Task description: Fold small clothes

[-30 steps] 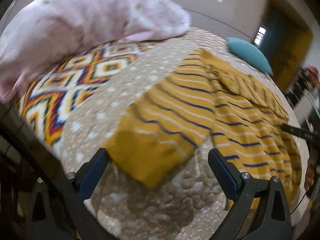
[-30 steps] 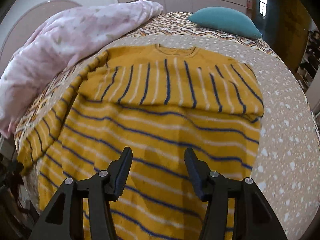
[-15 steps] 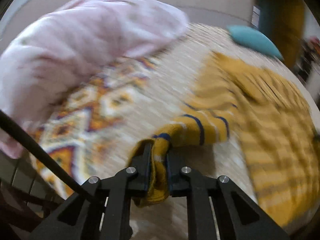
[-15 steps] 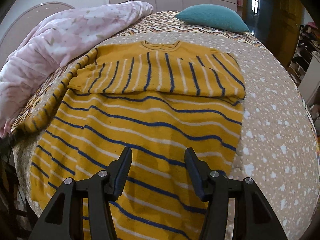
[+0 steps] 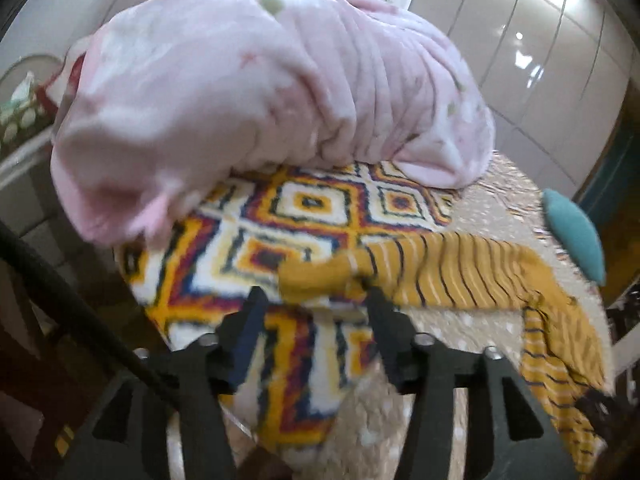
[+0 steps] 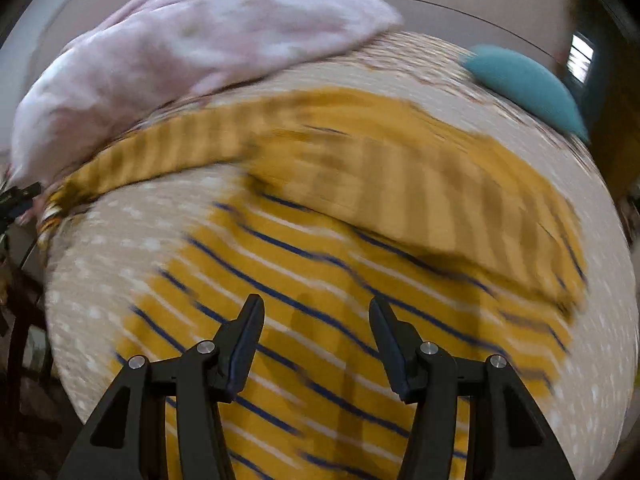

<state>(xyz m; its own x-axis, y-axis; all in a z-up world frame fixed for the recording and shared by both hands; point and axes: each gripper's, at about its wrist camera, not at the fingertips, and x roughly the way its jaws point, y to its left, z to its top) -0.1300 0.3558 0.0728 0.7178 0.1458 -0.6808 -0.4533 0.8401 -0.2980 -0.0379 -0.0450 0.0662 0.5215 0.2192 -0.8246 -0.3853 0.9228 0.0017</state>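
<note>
A mustard sweater (image 6: pixel 320 264) with blue and white stripes lies flat on the bed, its top part folded down over the body. Its left sleeve (image 5: pixel 460 276) is stretched out sideways across the bedspread. The plain cuff (image 5: pixel 316 280) lies at the tips of my left gripper (image 5: pixel 314 300). Those jaws are opening, and the cuff sits between them with the pads apart from it. My right gripper (image 6: pixel 316 312) hangs open above the sweater's striped body, with nothing between its fingers. The right wrist view is blurred by motion.
A bunched pink blanket (image 5: pixel 260 100) fills the far left of the bed. A teal pillow (image 6: pixel 524 84) lies at the far right. The sleeve rests on a diamond-patterned bedspread (image 5: pixel 312 204) beside a beige dotted cover (image 6: pixel 120 240). The bed's edge drops off at left, where a black cable (image 5: pixel 60 292) crosses.
My left gripper shut on the sleeve cuff, drew the sleeve out sideways onto the patterned bedspread, and its jaws have now parted. My right gripper swung across the sweater, still open.
</note>
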